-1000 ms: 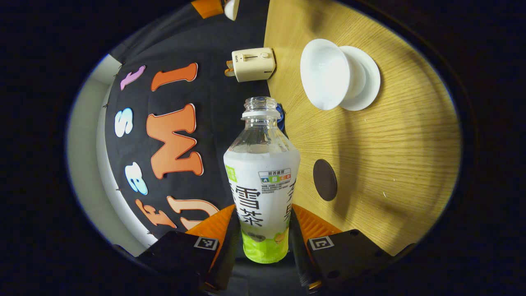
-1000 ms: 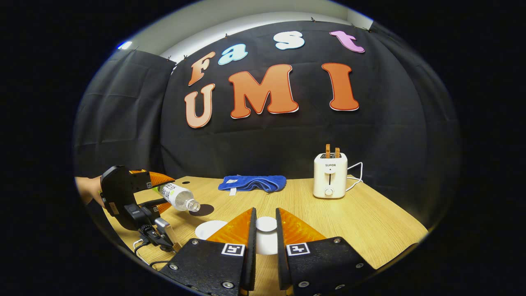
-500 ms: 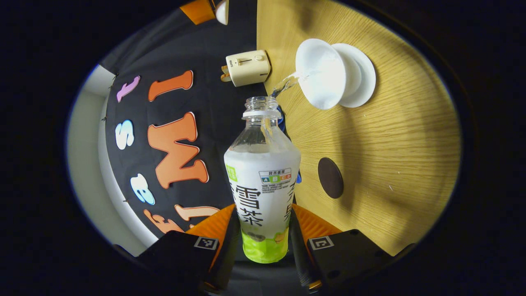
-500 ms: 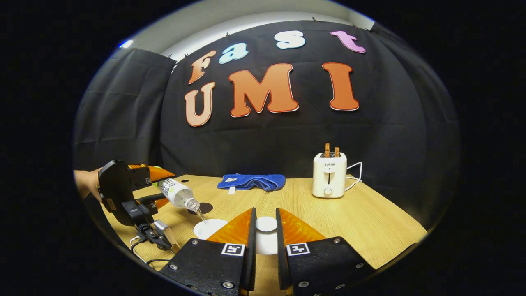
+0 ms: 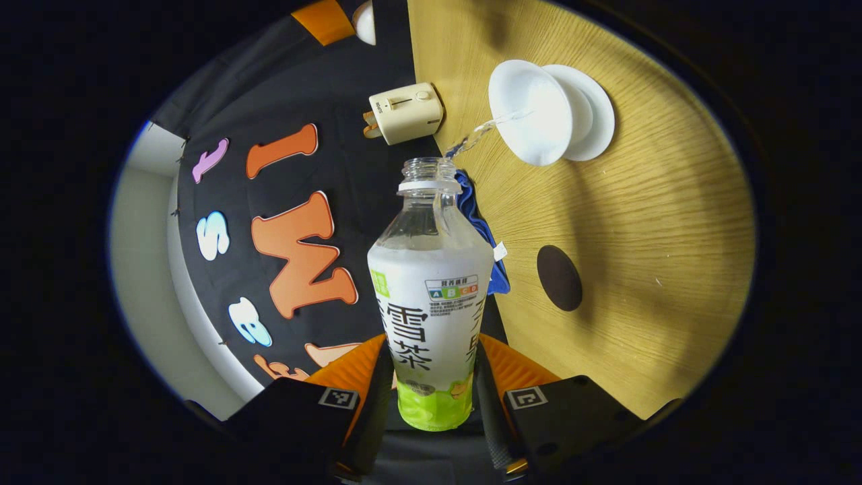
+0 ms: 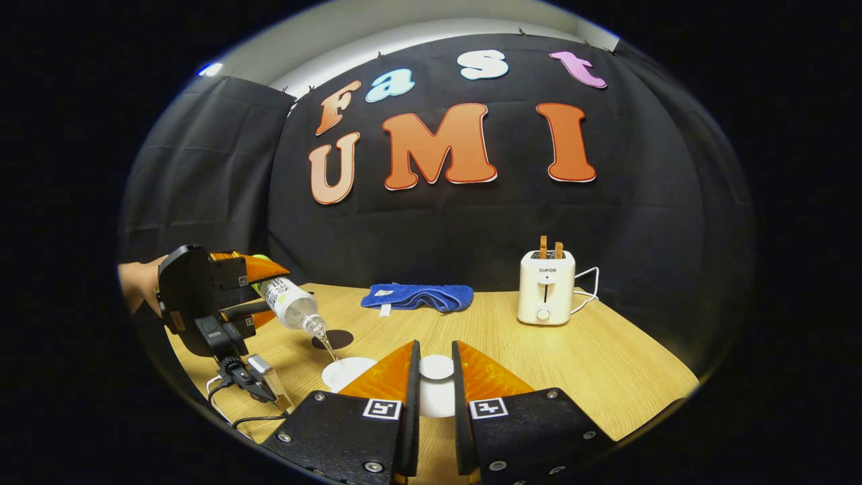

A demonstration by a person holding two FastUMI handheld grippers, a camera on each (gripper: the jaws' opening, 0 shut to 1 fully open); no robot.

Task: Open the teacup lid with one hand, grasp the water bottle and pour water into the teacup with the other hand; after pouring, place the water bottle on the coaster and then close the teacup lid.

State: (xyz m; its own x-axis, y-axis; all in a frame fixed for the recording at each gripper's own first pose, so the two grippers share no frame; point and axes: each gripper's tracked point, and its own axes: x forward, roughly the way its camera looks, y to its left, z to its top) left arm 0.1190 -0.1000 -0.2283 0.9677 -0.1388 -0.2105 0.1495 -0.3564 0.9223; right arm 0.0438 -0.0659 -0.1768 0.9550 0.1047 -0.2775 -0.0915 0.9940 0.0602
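My left gripper fingers clamp the water bottle, tipped further than a second ago, so water now streams into the teacup beyond its mouth; my right gripper pinches the lid. Pouring is under way; the coaster waits on the tabletop.

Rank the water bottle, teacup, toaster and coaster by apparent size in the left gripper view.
1. water bottle, inflated by nearness to the camera
2. teacup
3. toaster, farther off, so true size unsure
4. coaster
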